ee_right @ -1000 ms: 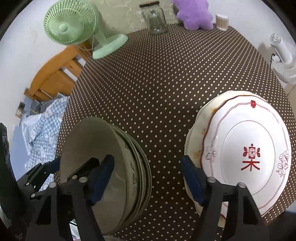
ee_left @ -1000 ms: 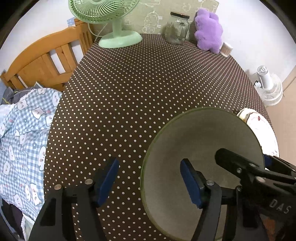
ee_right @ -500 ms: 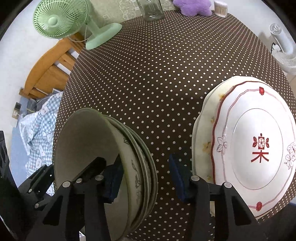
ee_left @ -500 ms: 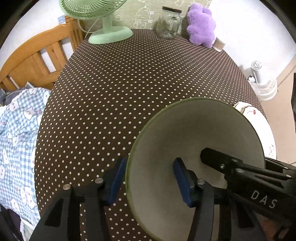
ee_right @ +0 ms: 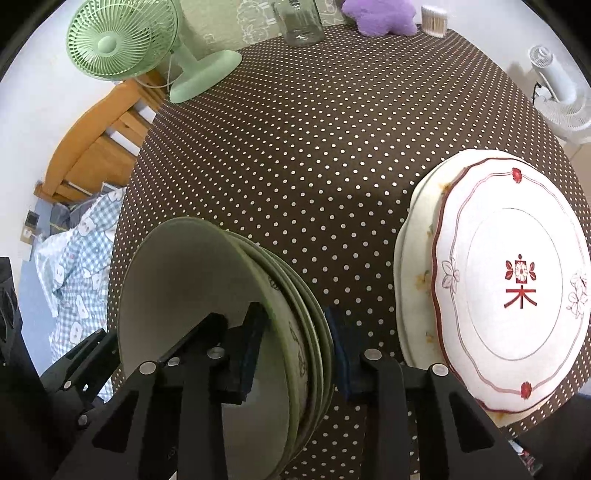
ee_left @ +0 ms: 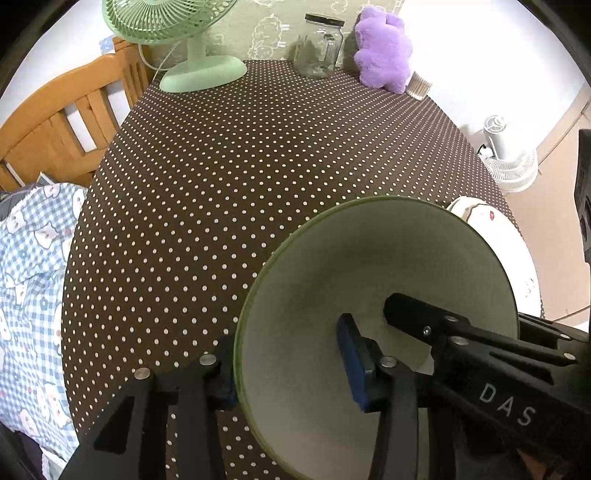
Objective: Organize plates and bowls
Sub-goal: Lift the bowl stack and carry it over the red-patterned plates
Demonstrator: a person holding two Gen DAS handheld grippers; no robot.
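A stack of several green bowls (ee_left: 369,266) (ee_right: 184,295) stands near the front edge of the dotted brown table (ee_left: 258,166). My left gripper (ee_left: 286,347) straddles the stack's left rim and its jaws are closing. One pad is outside the rim, and the inner pad still shows a gap to the wall. My right gripper (ee_right: 295,321) straddles the right rim. Its jaws are closing too, with a pad touching each side of the stacked rims. Right of the bowls lie stacked white plates (ee_right: 517,280) (ee_left: 495,229) with red trim.
At the table's far end stand a green fan (ee_left: 177,33), a glass jar (ee_left: 321,48), a purple plush toy (ee_left: 384,55) and a cotton swab box (ee_left: 417,86). A wooden frame (ee_left: 55,122) and checked cloth (ee_left: 29,277) lie left. A white fan (ee_left: 506,162) stands on the floor to the right.
Both grippers' jaws have narrowed around the bowl stack's rims. The left outer pad came in against the rim, and the right gripper's pads closed from wide apart onto the rims.
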